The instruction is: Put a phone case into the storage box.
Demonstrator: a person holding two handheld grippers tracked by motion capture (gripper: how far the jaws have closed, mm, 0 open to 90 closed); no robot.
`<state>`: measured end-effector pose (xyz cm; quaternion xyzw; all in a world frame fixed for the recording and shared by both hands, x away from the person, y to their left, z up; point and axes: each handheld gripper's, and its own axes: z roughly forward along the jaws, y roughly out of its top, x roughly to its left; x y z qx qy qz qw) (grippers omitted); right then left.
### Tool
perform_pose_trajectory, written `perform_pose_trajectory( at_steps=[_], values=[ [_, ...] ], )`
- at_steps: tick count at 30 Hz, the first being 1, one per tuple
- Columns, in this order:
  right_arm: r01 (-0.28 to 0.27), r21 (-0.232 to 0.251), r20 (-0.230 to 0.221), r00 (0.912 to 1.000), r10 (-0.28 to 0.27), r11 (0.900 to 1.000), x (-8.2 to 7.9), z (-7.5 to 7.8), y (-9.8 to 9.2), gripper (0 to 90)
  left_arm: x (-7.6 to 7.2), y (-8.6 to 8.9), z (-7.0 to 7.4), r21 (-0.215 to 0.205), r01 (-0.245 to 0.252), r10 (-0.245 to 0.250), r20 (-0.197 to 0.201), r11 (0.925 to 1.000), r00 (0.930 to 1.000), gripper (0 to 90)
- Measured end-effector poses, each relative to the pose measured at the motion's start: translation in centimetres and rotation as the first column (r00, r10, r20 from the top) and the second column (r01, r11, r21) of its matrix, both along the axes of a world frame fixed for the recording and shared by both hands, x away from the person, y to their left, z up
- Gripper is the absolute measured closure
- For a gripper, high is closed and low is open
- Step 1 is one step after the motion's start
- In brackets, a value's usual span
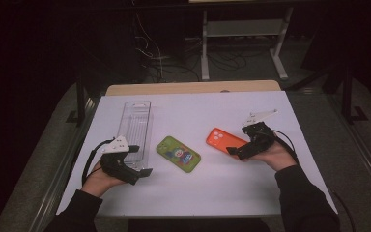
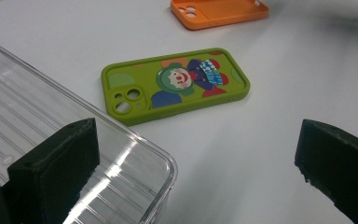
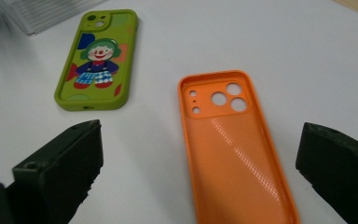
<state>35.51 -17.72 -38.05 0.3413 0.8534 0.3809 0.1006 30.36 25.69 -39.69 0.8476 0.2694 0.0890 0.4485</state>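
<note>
Nothing is yet packed: the orange case [image 3: 235, 149] is straddled by the right gripper's [image 1: 239, 151] open jaws, well apart from the clear tray [image 1: 136, 126], at whose near end the left gripper [image 1: 140, 169] is held open

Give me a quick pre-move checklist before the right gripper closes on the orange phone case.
1. Right gripper jaws open: ok, they stand wide apart in the right gripper view.
2. Orange silicone phone case between the jaws: ok, it lies hollow side up on the line between them.
3. Case free of neighbours: ok, the green clown-print phone case lies well apart.
4. Left gripper out of the way: ok, open at the near end of the clear ribbed plastic tray, holding nothing.
5. Tray ready to take a case: ok, nothing lies in it.
6. Jaw height against the white table: cannot tell.
</note>
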Motion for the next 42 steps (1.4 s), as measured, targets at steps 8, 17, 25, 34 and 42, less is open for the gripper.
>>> perform_pose_trajectory(
  at_steps=[8,17,25,34,42],
  values=[
    [0.004,0.004,0.018,0.9998,-0.004,1.0,1.7,0.3,-0.1,0.1,-0.1,0.1,0.0,-0.001,0.0,0.0,0.003,1.0,1.0,0.0],
    [-0.009,0.004,0.024,0.9997,0.008,1.0,3.5,0.3,0.3,0.1,-0.1,0.1,0.0,-0.008,-0.007,0.007,0.002,0.9999,1.0,0.0],
    [-0.025,0.021,0.027,0.9994,0.024,0.999,4.9,0.0,0.6,1.2,-0.1,0.2,0.1,-0.002,-0.004,0.004,0.006,1.0,1.0,0.0],
    [-0.048,-0.053,-0.008,0.9988,0.047,0.997,5.2,-1.6,1.0,1.2,-0.1,0.2,0.0,-0.002,-0.003,0.003,0.004,1.0,1.0,0.0],
    [-0.06,-0.116,-0.043,0.9976,0.055,0.991,5.4,-3.3,1.4,1.3,-0.1,0.2,0.0,-0.001,-0.003,0.003,0.005,1.0,1.0,0.0]
  ],
)
